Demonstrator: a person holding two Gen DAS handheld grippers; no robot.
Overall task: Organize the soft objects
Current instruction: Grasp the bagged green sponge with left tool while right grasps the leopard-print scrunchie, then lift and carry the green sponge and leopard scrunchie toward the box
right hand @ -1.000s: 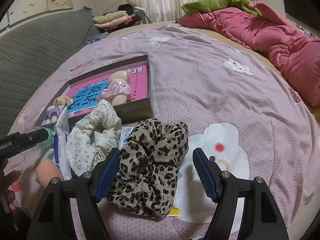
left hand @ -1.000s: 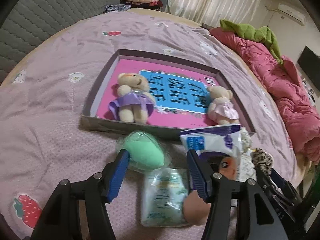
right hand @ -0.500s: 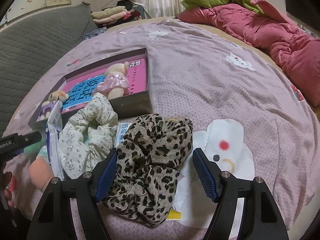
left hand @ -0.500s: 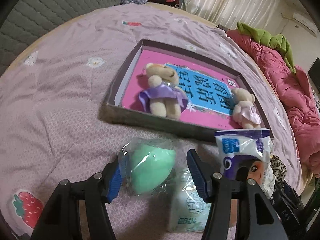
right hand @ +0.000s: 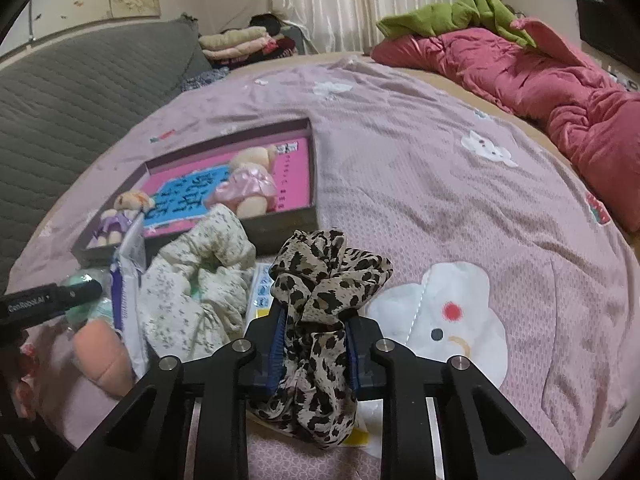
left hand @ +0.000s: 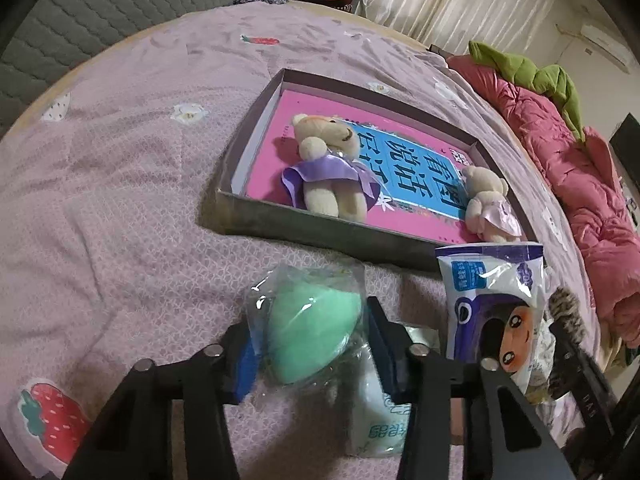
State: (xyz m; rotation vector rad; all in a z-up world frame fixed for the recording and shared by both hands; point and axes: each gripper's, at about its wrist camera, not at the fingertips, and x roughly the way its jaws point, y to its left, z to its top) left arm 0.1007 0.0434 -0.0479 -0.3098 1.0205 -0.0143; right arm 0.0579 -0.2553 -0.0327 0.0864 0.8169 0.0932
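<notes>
Low over the bed, left tool (left hand: pixel 312 344) pinches green sponge (left hand: pixel 310 336), right tool (right hand: pixel 316 344) leopard scrunchie (right hand: pixel 324 304).

Glossy crinkled plastic around green sponge (left hand: pixel 310 334), thin leopard-print cloth scrunchie (right hand: pixel 320 320), textured quilted bedspread (right hand: pixel 460 208), seemingly cardboard box (left hand: pixel 320 228)

left gripper (left hand: pixel 310 344) jaws closed in onto green sponge (left hand: pixel 310 336), right gripper (right hand: pixel 314 346) jaws newly clamped on leopard scrunchie (right hand: pixel 320 312)

Left gripper (left hand: pixel 310 344) clamped on a bagged green sponge (left hand: pixel 308 332)

Lower centre of frame; box (left hand: pixel 320 236) with two teddy bears sits above it.
</notes>
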